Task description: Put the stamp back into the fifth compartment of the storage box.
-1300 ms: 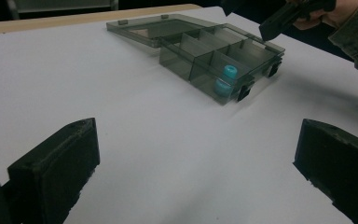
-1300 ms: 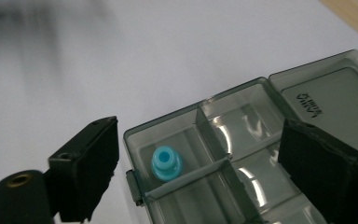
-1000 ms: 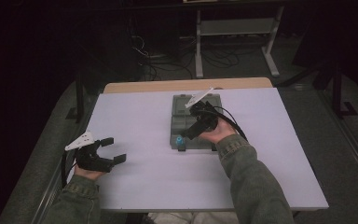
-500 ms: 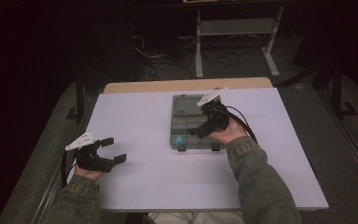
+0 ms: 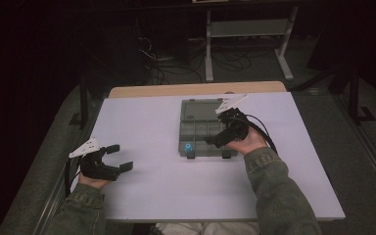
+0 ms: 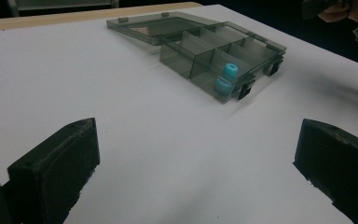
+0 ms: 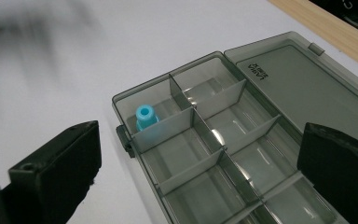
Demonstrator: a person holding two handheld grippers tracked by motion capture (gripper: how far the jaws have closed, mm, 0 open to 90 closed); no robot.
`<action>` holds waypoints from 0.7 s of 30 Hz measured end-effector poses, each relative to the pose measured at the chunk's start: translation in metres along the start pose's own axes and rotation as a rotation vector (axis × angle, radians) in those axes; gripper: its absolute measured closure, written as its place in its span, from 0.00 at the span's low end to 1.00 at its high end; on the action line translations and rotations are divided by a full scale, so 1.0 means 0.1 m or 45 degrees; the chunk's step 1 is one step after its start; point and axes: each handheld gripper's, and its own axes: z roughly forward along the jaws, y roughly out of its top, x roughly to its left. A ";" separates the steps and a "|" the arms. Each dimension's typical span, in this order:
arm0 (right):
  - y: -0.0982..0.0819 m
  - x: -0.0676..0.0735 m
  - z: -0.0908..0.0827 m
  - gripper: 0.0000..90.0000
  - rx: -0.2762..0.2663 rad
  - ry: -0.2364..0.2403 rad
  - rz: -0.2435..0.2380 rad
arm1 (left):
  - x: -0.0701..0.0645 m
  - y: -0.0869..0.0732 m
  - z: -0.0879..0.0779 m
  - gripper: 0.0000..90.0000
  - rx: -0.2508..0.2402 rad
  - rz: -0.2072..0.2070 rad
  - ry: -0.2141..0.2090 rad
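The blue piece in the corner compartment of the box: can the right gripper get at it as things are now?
Probably yes. The box lies with its lid folded flat, so the blue piece stands uncovered. The right gripper hangs open just above the compartments, nothing between. The dividers beside the piece may crowd one jaw.

A white counter [image 5: 166, 196] with a wooden far edge; behind it, a metal shelf frame [image 5: 247, 29] and tangled cables [image 5: 161, 63] on the dark floor.
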 end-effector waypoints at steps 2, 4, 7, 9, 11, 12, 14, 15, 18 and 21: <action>-0.01 0.01 -0.03 0.00 -0.010 -0.001 -0.001 | 0.00 0.00 0.00 0.00 -0.001 0.000 0.000; -0.03 0.01 -0.08 0.00 -0.022 -0.008 -0.005 | 0.00 0.00 0.00 0.00 -0.002 -0.001 0.000; -0.05 0.00 -0.12 0.00 -0.035 -0.010 0.001 | 0.00 0.00 0.00 0.00 -0.002 -0.001 0.000; -0.09 -0.02 -0.18 0.00 -0.047 -0.017 0.008 | 0.00 0.00 0.00 0.00 -0.001 -0.001 0.001; -0.12 -0.03 -0.21 0.00 -0.053 -0.024 0.012 | 0.00 0.00 0.00 0.00 -0.001 0.000 0.001; -0.12 -0.03 -0.21 0.00 -0.053 -0.024 0.012 | 0.00 0.00 0.00 0.00 -0.001 0.000 0.001; -0.15 -0.04 -0.24 0.00 -0.059 -0.029 0.021 | 0.00 0.00 0.00 0.00 -0.001 0.000 0.001; -0.17 -0.05 -0.25 0.00 -0.062 -0.031 0.020 | 0.00 0.00 0.00 0.00 -0.001 0.001 0.001; -0.22 -0.05 -0.28 0.00 -0.077 -0.033 0.034 | 0.00 0.00 0.00 0.00 0.000 0.002 0.002; -0.28 -0.06 -0.31 0.00 -0.084 -0.035 0.044 | 0.00 0.00 0.00 0.00 -0.001 0.002 0.001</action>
